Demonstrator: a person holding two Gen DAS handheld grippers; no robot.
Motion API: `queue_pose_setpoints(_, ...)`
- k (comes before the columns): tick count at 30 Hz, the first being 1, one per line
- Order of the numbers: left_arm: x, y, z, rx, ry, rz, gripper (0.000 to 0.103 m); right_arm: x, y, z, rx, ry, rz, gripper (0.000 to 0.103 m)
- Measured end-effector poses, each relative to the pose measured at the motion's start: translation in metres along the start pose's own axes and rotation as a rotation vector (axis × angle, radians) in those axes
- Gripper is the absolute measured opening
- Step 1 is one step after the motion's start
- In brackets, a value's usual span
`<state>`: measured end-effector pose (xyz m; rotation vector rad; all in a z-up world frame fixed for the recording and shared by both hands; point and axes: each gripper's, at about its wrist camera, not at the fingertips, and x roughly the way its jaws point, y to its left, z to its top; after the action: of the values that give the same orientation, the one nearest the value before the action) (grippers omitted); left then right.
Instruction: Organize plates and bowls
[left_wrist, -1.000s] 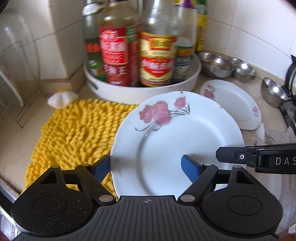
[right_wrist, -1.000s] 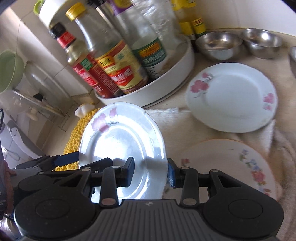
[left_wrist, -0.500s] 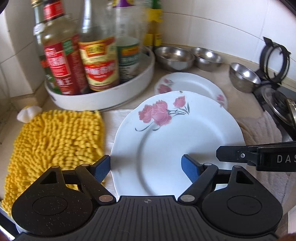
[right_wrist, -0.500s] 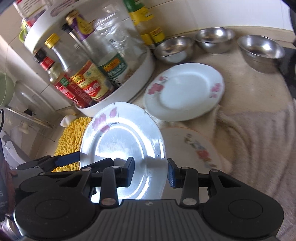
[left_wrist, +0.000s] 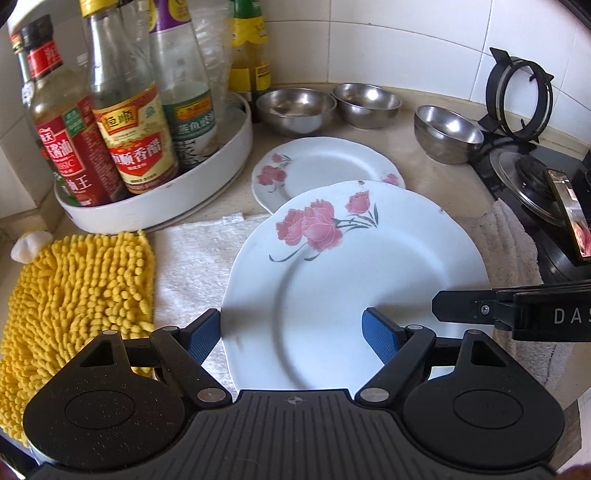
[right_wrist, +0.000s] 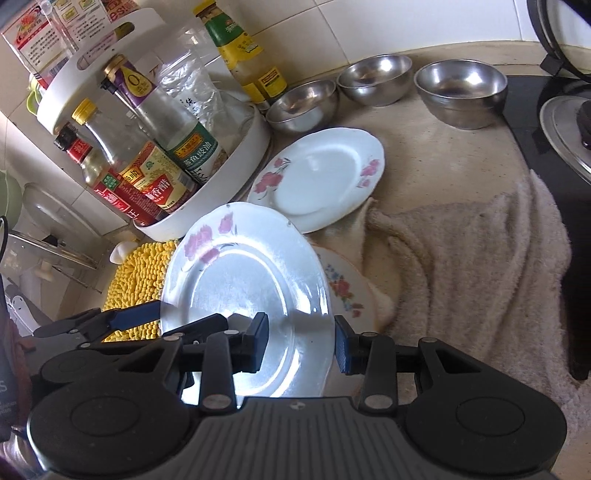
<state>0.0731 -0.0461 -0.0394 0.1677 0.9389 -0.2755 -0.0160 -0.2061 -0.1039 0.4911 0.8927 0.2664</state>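
- While both grippers clamp it, the rose plate (left_wrist: 354, 280) hangs above the towels: the left gripper (left_wrist: 291, 334) has its blue pads across the plate's near-left rim, and the right gripper (right_wrist: 300, 341) pinches the right edge.
- Beneath it lie a white towel (left_wrist: 192, 251) and a yellow mat (left_wrist: 74, 291).
- Beyond rests a second flowered plate (left_wrist: 325, 166).
- Farthest, three steel bowls (left_wrist: 295, 110) line the tiled wall beside the bottle tray (left_wrist: 155, 206).

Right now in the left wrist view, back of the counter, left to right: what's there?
White tray of sauce bottles → first steel bowl → second steel bowl → third steel bowl → black burner ring.
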Motion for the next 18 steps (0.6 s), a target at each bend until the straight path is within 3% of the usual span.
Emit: queue_pose_setpoints(18,0.001,-0.011,-0.008,-0.007,0.026,0.001,0.087,-0.004,-0.008,-0.007,-0.016,0.041,-0.008,0.060)
